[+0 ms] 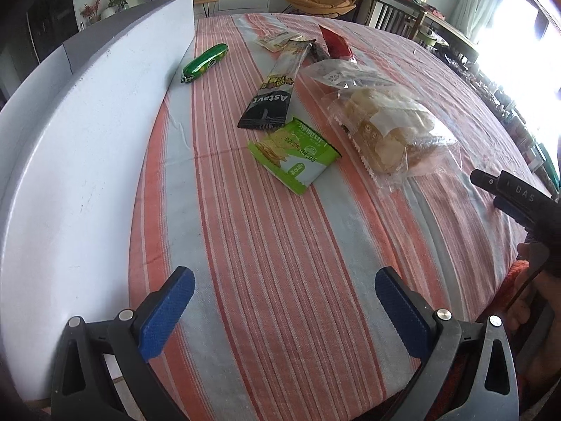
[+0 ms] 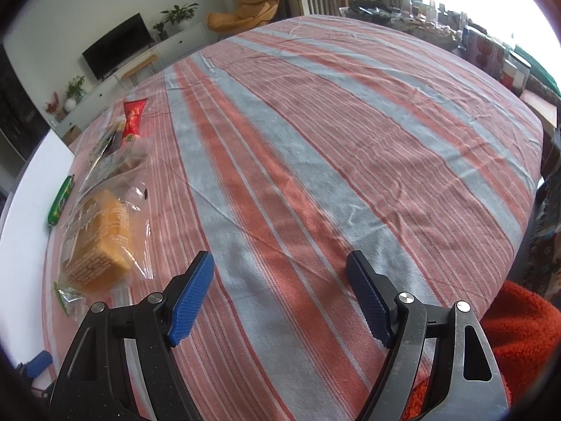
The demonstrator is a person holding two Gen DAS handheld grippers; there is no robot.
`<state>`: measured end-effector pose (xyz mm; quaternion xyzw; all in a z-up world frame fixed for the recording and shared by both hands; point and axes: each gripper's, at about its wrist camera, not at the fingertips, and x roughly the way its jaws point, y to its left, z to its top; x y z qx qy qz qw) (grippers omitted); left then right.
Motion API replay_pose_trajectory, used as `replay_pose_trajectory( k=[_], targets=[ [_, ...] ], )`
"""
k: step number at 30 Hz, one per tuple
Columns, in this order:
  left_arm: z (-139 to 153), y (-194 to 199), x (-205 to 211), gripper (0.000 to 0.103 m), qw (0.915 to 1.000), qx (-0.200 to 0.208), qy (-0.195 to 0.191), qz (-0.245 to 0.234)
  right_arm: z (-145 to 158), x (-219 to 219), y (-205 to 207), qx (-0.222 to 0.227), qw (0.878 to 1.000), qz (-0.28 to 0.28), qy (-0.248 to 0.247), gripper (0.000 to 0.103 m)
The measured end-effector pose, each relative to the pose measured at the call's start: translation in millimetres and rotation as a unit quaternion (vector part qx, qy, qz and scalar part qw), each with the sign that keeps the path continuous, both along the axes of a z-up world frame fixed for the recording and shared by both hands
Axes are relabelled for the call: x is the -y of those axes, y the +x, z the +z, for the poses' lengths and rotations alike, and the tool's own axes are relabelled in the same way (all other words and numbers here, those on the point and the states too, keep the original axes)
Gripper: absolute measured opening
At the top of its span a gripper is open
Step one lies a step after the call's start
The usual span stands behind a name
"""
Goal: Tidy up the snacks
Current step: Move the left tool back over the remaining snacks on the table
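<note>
Snacks lie on a striped tablecloth (image 1: 280, 245). In the left wrist view I see a green cracker packet (image 1: 294, 154), a black bar wrapper (image 1: 271, 94), a clear bag of bread (image 1: 389, 129), a green candy bar (image 1: 205, 61), a red packet (image 1: 336, 44) and a small pale packet (image 1: 277, 40). My left gripper (image 1: 284, 293) is open and empty, well short of them. My right gripper (image 2: 280, 277) is open and empty over bare cloth; the bread bag (image 2: 100, 235), red packet (image 2: 132, 121) and green bar (image 2: 61, 198) lie to its left.
A tall white board (image 1: 80, 161) stands along the left side of the table. The right gripper's black body (image 1: 519, 203) shows at the right edge of the left wrist view. Chairs, a cluttered table and a TV cabinet stand beyond the table's far edge.
</note>
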<state>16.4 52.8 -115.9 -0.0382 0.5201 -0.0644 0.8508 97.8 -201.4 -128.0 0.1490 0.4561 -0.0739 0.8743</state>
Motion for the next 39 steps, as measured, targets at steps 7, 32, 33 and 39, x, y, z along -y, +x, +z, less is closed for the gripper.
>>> replay_pose_trajectory(
  k=[7,32,33,39],
  targets=[
    [20.2,4.2,13.4,0.102,0.9992,0.009,-0.021,-0.033,0.2,3.7,-1.3,0.004,1.000,-0.001,0.010,0.081],
    [70.6,48.6,12.6,0.102,0.9942,0.010,-0.098,-0.041,0.9,9.7,-3.5,0.012,0.999,-0.004,0.030,0.081],
    [70.2,49.6,11.6,0.102,0.9945,0.009,-0.097,-0.040,0.9,9.5,-3.3,0.012,0.999,-0.004,0.030,0.081],
    [64.1,56.7,4.9,0.102,0.9949,-0.003,-0.095,-0.033,1.0,10.3,-3.3,0.011,1.000,-0.004,0.028,0.081]
  ],
)
